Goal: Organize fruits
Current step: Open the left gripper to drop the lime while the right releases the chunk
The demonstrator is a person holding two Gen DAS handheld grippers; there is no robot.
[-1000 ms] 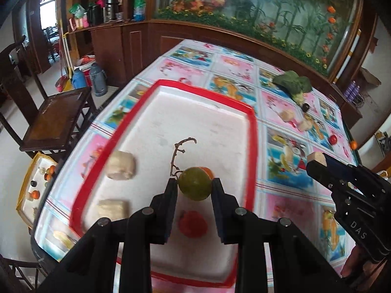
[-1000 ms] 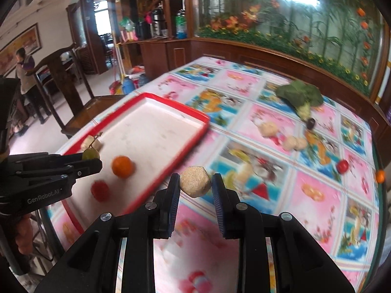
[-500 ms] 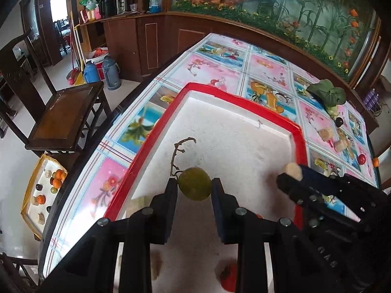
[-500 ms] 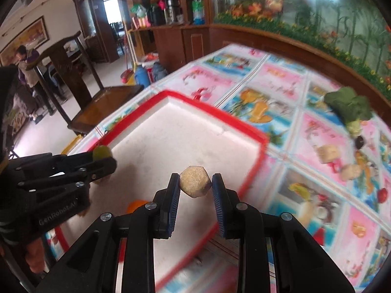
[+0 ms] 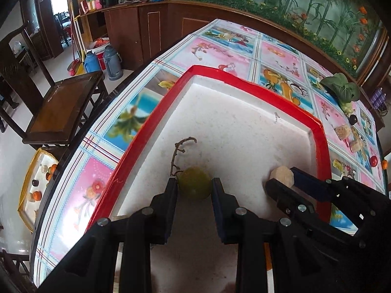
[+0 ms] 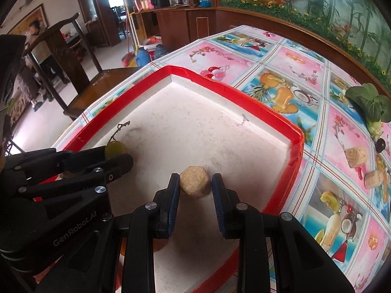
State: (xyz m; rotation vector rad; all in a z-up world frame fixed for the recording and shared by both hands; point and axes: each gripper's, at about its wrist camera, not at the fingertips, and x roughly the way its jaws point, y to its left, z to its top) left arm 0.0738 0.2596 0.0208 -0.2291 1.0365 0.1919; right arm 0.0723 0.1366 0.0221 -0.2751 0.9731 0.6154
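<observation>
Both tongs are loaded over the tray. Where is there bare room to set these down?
The red-rimmed tray is bare across its far half, between the far corner and the green fruit and tan piece. The near end is hidden by the tongs. On the cloth to the right, the leafy vegetable and tan chunks crowd it.

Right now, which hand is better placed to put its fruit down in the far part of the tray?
Probably the left. The green fruit in the left gripper hangs over the tray's middle; the right gripper with the beige piece is nearer the side rim.
</observation>
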